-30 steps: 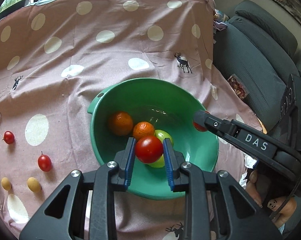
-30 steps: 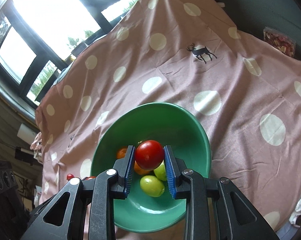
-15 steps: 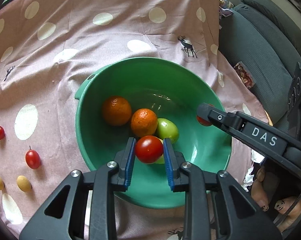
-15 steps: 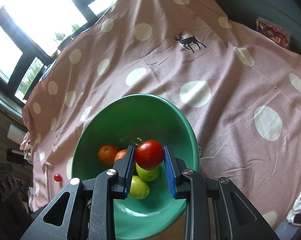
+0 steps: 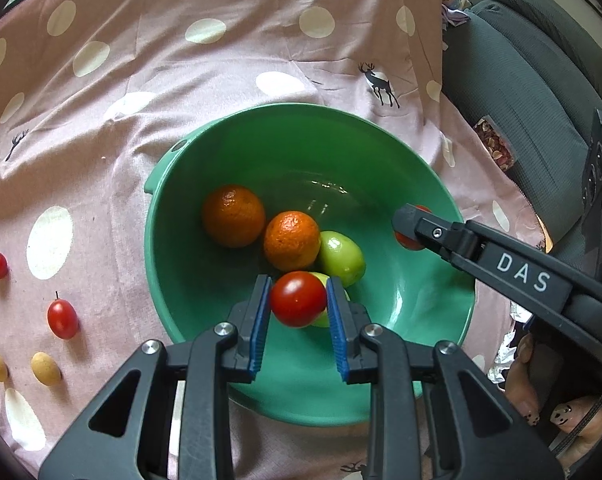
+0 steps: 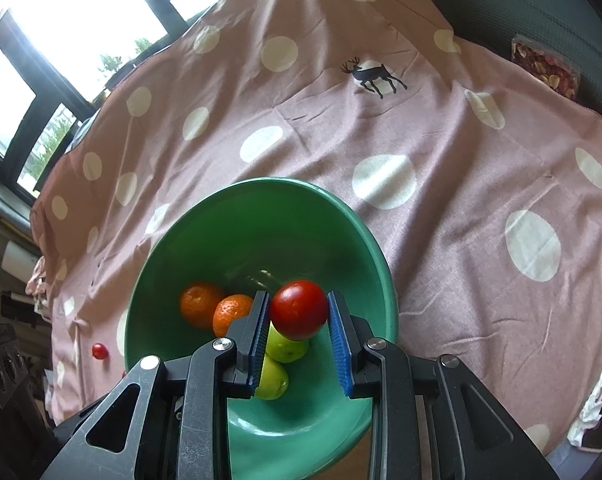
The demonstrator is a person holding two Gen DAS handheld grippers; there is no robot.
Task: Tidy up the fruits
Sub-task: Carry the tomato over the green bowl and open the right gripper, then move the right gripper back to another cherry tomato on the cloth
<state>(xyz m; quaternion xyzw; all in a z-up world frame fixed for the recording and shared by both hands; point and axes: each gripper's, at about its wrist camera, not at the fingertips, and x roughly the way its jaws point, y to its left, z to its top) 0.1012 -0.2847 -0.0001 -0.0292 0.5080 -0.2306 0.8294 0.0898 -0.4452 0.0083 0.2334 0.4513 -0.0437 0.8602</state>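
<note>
Left wrist view: the left tongs (image 5: 297, 300) are gripping a round red tomato (image 5: 298, 298) above the green plastic bowl (image 5: 189, 280), with two oranges (image 5: 233, 216) and green fruits (image 5: 341, 258) lying just beyond. Right wrist view: the right tongs (image 6: 299, 311) are likewise clamping a second red tomato (image 6: 299, 309) over that bowl.

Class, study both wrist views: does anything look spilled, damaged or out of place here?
Nothing is spilled or damaged. The green bowl sits upright holding two oranges and green fruits. Only four small fruits lie outside on the cloth: two red tomatoes and two yellow ones, not yet collected.
</note>
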